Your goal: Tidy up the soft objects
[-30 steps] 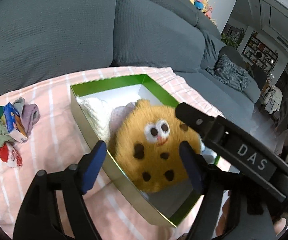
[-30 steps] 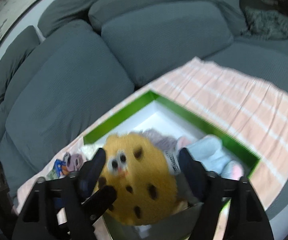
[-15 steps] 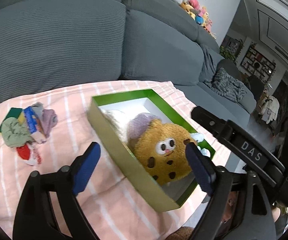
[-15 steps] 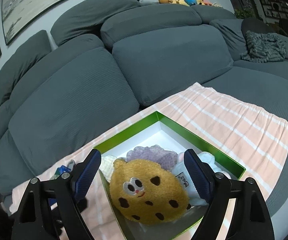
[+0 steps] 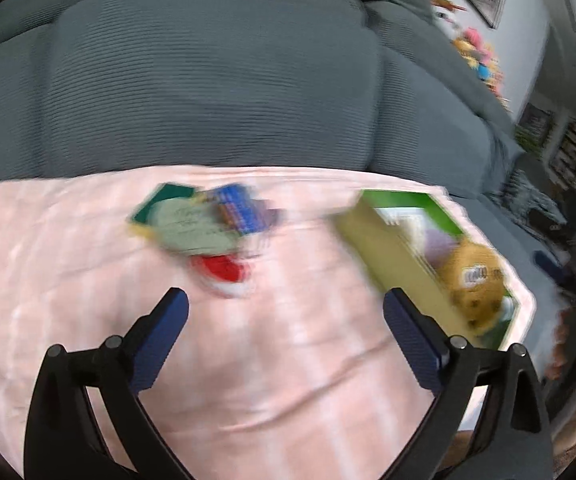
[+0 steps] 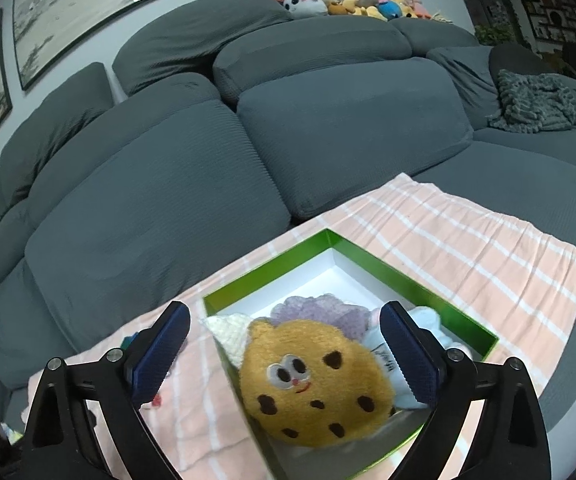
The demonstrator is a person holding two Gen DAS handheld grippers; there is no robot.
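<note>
A green box (image 6: 372, 258) with a white inside lies on a pink striped cloth (image 6: 468, 248). In it sit a tan cookie plush (image 6: 312, 384) with a face, a purple soft item (image 6: 320, 312), a cream one (image 6: 229, 330) and a light blue one (image 6: 384, 350). My right gripper (image 6: 283, 352) is open and empty, just above the plush. In the blurred left wrist view the box (image 5: 392, 240) and plush (image 5: 474, 276) are at the right, and a pile of small socks (image 5: 211, 228) lies ahead. My left gripper (image 5: 285, 328) is open and empty above the cloth (image 5: 47, 260).
A grey sofa backrest (image 6: 191, 168) rises behind the cloth. Stuffed toys (image 6: 352, 0) line its top. A grey knitted throw (image 6: 532, 100) lies at the far right. Framed pictures (image 6: 99, 4) hang on the wall.
My left gripper has swung left, away from the box toward the sock pile. My right gripper has pulled back from the plush, which stays in the box.
</note>
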